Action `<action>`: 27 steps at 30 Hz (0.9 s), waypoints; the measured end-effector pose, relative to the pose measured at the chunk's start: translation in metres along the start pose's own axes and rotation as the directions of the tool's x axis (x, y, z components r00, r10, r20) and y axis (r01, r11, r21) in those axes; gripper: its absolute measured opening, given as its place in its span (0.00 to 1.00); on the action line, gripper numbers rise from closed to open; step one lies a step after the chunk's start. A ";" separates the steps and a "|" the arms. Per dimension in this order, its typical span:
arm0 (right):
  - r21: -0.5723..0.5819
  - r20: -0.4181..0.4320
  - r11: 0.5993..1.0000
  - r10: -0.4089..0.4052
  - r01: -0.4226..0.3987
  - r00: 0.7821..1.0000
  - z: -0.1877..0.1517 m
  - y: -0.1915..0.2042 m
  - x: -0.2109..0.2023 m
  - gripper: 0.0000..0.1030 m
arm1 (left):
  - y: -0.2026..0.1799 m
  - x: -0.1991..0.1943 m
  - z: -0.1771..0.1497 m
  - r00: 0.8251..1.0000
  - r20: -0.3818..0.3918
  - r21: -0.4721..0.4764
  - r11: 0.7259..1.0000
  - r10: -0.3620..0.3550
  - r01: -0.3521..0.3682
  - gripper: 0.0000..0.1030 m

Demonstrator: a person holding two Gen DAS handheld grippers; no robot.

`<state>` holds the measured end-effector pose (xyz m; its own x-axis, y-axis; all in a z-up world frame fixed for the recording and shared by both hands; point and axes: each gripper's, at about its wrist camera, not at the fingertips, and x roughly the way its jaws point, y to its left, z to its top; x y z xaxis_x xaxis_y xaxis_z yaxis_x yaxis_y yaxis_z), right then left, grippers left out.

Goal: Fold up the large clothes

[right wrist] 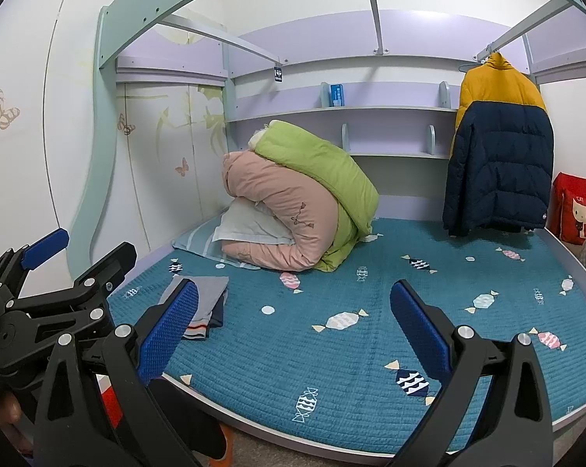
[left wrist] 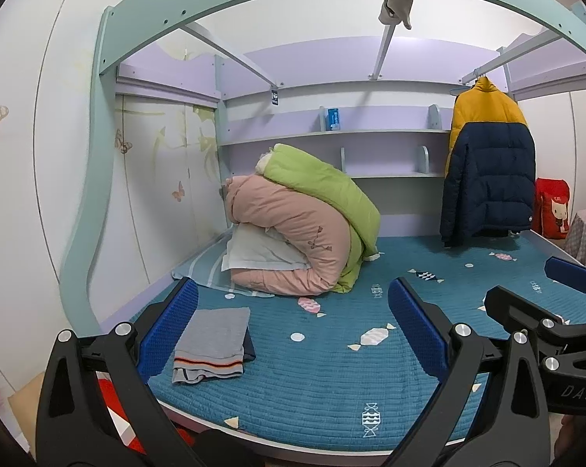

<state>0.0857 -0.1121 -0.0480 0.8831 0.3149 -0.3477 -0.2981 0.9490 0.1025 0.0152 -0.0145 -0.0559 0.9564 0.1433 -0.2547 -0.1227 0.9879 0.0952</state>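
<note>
A yellow and navy puffer jacket [left wrist: 487,163] hangs on a hanger from a rail at the back right of the bed; it also shows in the right wrist view [right wrist: 501,155]. A small folded pile of grey and dark clothes [left wrist: 215,344] lies on the teal bed cover [left wrist: 331,381] at the front left, also seen in the right wrist view [right wrist: 211,303]. My left gripper [left wrist: 293,334] is open and empty over the bed's front edge. My right gripper [right wrist: 293,334] is open and empty beside it, and shows in the left wrist view [left wrist: 538,295].
Rolled pink and green quilts [left wrist: 304,225] and a white pillow [left wrist: 254,253] lie at the back left. Shelves [left wrist: 331,132] line the back wall. A red cushion [left wrist: 553,210] stands at the right. A bunk frame arches overhead. A wardrobe wall stands at the left.
</note>
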 end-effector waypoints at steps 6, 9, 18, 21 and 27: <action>0.000 -0.003 1.000 0.005 -0.005 1.000 0.000 -0.002 0.002 0.93 | 0.004 0.002 -0.001 1.000 -0.005 -0.004 1.000 0.005 -0.005 0.96; 0.001 -0.004 1.000 0.007 -0.007 1.000 0.000 -0.002 0.002 0.93 | 0.004 0.002 -0.001 1.000 -0.005 -0.003 1.000 0.003 -0.003 0.96; 0.000 -0.009 1.000 0.013 -0.013 1.000 0.001 -0.004 0.004 0.93 | 0.006 0.002 -0.002 1.000 -0.008 -0.005 1.000 0.006 -0.006 0.96; -0.001 -0.009 1.000 0.013 -0.013 1.000 0.000 -0.005 0.004 0.93 | 0.007 0.003 -0.002 1.000 -0.007 -0.004 1.000 0.005 -0.005 0.96; -0.001 -0.011 1.000 0.016 -0.016 1.000 0.003 -0.004 0.007 0.93 | 0.007 0.002 -0.002 1.000 -0.007 -0.005 1.000 0.006 -0.006 0.96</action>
<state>0.0942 -0.1138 -0.0479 0.8740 0.3301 -0.3566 -0.3126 0.9438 0.1076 0.0159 -0.0072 -0.0578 0.9537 0.1496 -0.2609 -0.1298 0.9873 0.0919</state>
